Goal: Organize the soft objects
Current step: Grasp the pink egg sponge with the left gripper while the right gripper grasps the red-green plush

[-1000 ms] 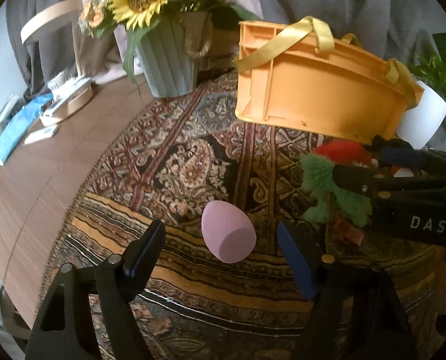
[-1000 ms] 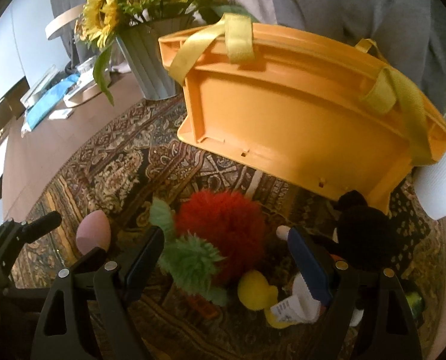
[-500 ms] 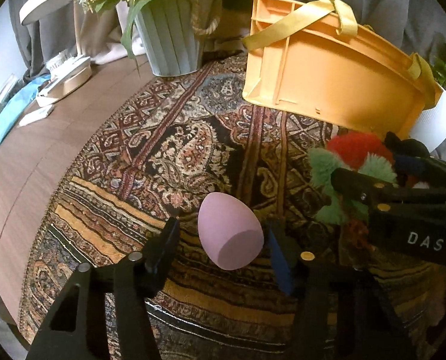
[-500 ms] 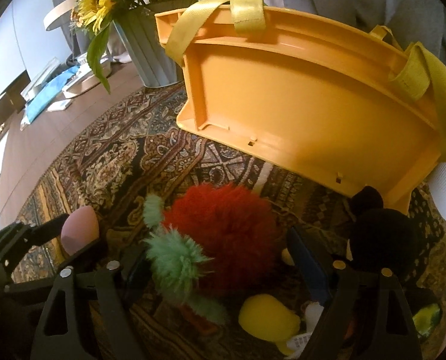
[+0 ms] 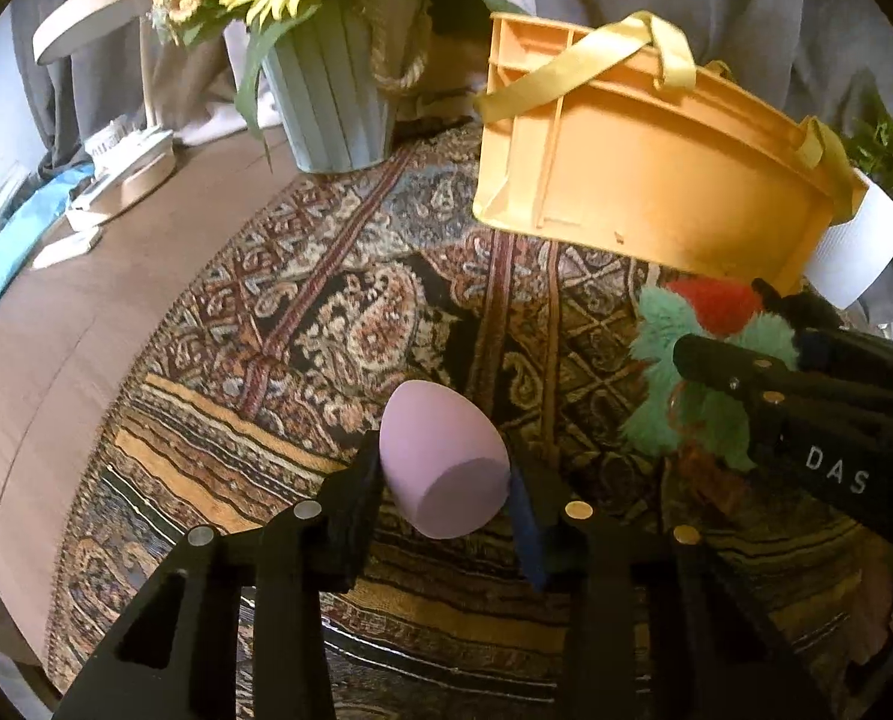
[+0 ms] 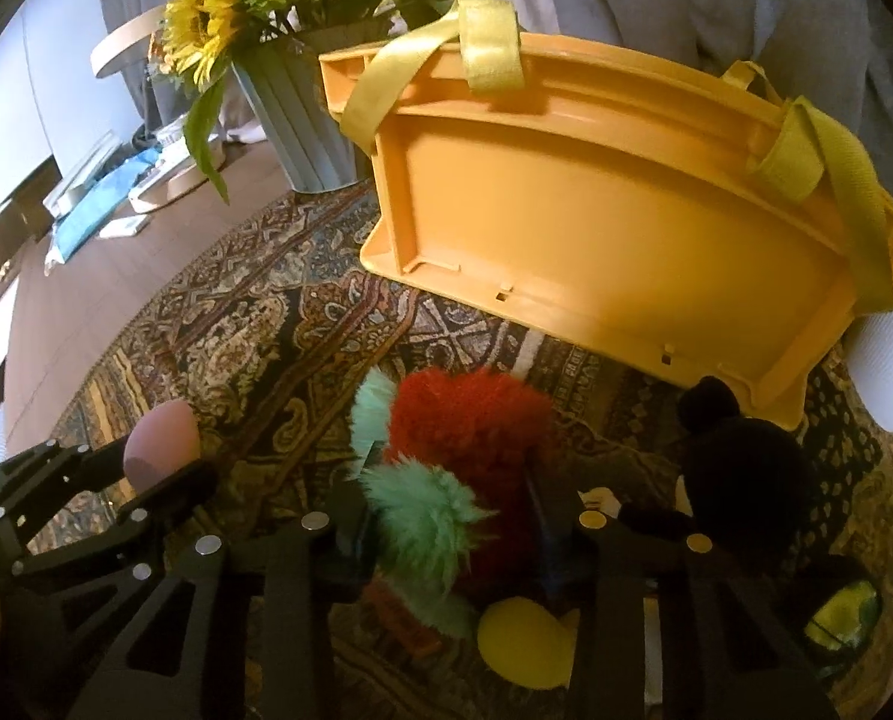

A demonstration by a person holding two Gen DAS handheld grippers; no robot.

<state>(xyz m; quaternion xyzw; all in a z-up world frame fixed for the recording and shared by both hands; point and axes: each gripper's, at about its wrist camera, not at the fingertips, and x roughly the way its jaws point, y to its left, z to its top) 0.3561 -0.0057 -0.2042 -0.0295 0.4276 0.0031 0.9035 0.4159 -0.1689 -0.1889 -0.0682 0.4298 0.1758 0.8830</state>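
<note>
A pink egg-shaped sponge point(image 5: 440, 456) sits between the fingers of my left gripper point(image 5: 443, 480); the jaws are closing and both pads touch its sides. The right wrist view shows the same sponge point(image 6: 161, 438) at the far left. A fluffy red and green toy point(image 6: 464, 426) lies on the patterned rug point(image 5: 326, 300). My right gripper point(image 6: 446, 516) is closing on it, its pads sunk into the fur. In the left wrist view the right gripper point(image 5: 728, 324) grips that toy point(image 5: 662, 372) at the right. An orange basket point(image 6: 626, 228) with yellow handles stands behind.
A black plush point(image 6: 740, 468) and a yellow soft thing point(image 6: 524, 642) lie beside the fluffy toy. A grey vase of sunflowers point(image 5: 332, 102) stands at the back left, a white cup point(image 5: 860, 240) right of the basket. Small items lie on the wooden table point(image 5: 56, 330) at the left.
Both grippers' jaws have narrowed from wide apart to touching: the left around the pink sponge, the right around the fluffy toy. Both views have drawn slightly nearer to their objects.
</note>
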